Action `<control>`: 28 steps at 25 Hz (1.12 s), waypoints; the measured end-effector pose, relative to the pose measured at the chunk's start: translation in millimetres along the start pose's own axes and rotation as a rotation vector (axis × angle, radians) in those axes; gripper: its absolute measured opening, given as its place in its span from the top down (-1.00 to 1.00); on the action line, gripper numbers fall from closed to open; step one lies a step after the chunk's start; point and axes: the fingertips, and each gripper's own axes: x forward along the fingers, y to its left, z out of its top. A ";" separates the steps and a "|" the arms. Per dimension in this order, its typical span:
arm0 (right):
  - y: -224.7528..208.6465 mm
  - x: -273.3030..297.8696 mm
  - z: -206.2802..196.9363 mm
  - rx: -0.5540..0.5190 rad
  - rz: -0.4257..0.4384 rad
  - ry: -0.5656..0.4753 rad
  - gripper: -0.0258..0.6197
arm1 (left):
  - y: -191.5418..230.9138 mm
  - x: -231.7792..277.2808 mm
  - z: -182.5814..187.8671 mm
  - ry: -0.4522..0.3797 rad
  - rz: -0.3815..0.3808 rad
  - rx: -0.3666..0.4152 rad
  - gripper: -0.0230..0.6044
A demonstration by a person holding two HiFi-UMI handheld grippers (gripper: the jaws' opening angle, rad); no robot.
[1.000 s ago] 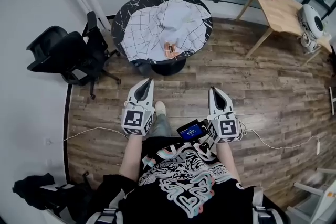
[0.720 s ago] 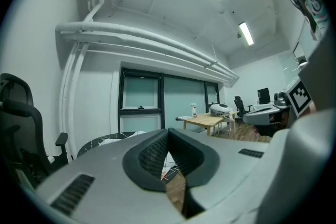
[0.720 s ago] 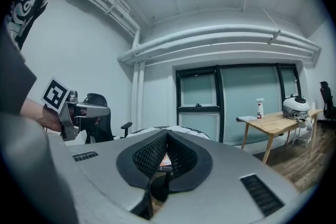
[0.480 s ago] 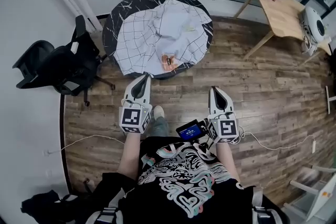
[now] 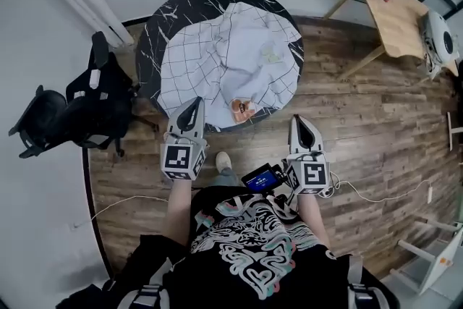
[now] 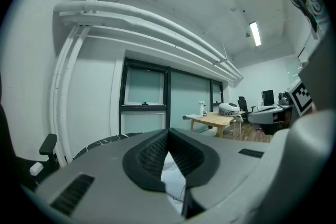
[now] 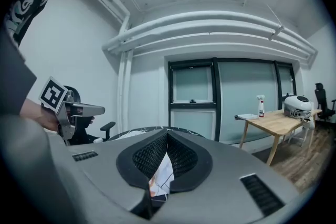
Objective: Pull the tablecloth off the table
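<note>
Both jaws clenched, empty | left gripper [image 5: 195,105] | right gripper [image 5: 299,121] | tablecloth [image 5: 217,61] crumpled on table [image 5: 176,11]

- tablecloth [image 5: 217,61]: soft white cloth with thin dark grid lines, crumpled, matt.
- round bench [image 5: 165,18]: black stone-look top with white veins, smooth and glossy.
- floor [image 5: 362,127]: grained wood planks with a dull sheen.
- side bench [image 5: 394,18]: pale bare wood.
- left gripper [image 5: 195,100] and right gripper [image 5: 299,119]: matt grey plastic shells; pads [image 6: 149,157] black, finely ribbed.
</note>
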 end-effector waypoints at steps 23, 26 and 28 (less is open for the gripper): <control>-13.4 82.1 -27.6 0.012 -0.125 0.101 0.82 | 62.9 92.7 -7.9 0.022 -0.145 0.017 0.86; -16.2 81.9 -28.4 0.015 -0.130 0.100 0.81 | 59.7 91.5 -10.5 0.029 -0.150 0.018 0.86; -15.8 83.7 -28.7 0.012 -0.125 0.098 0.81 | 61.7 92.4 -11.2 0.027 -0.142 0.017 0.86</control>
